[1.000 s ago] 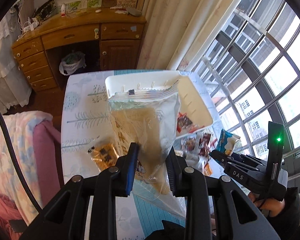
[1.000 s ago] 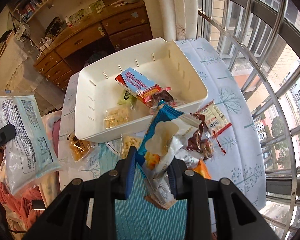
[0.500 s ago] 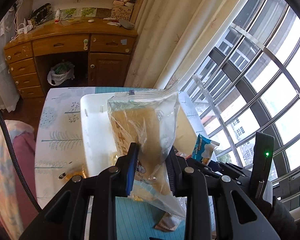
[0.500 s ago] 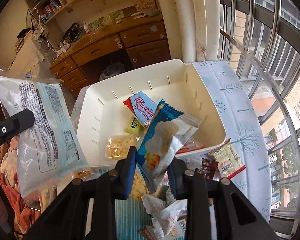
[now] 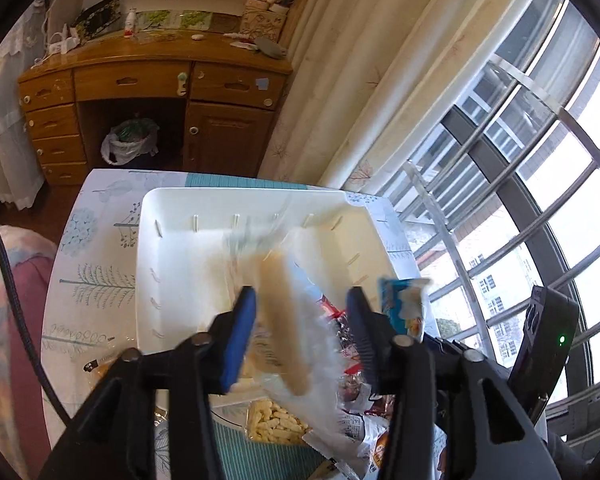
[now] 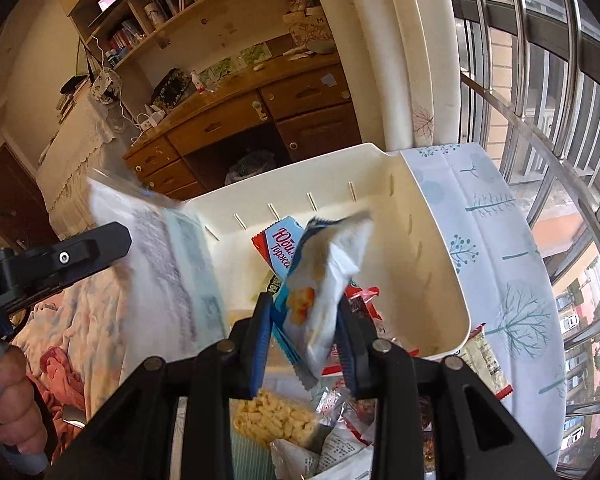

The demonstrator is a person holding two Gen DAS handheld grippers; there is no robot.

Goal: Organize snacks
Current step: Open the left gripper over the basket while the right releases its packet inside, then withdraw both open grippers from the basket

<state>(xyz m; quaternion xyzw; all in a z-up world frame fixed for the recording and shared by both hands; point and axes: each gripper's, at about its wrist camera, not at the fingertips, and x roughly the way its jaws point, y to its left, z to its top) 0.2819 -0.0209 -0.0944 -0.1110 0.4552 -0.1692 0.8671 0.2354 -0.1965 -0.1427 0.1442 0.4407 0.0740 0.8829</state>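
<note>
A white bin (image 5: 172,264) stands on the table; it also shows in the right wrist view (image 6: 428,248). My left gripper (image 5: 300,308) is open, and a clear bag of wafers (image 5: 284,320) falls blurred between its fingers toward the bin. The same bag (image 6: 168,264) shows blurred at the left in the right wrist view. My right gripper (image 6: 304,316) has its jaws parted, and a blue-and-white snack packet (image 6: 324,280) slips loose between them above the bin. A red-and-blue packet (image 6: 278,248) lies inside the bin.
Loose snacks lie at the table's near edge, including a bag of yellow puffs (image 6: 272,416) and red wrappers (image 5: 348,376). A wooden desk (image 5: 148,80) stands beyond the table. Curtains and window railings (image 6: 540,128) are to the right.
Both grippers moved forward over the bin. The left jaws opened and the wafer bag is dropping. The right jaws widened and the blue packet is sliding loose.
</note>
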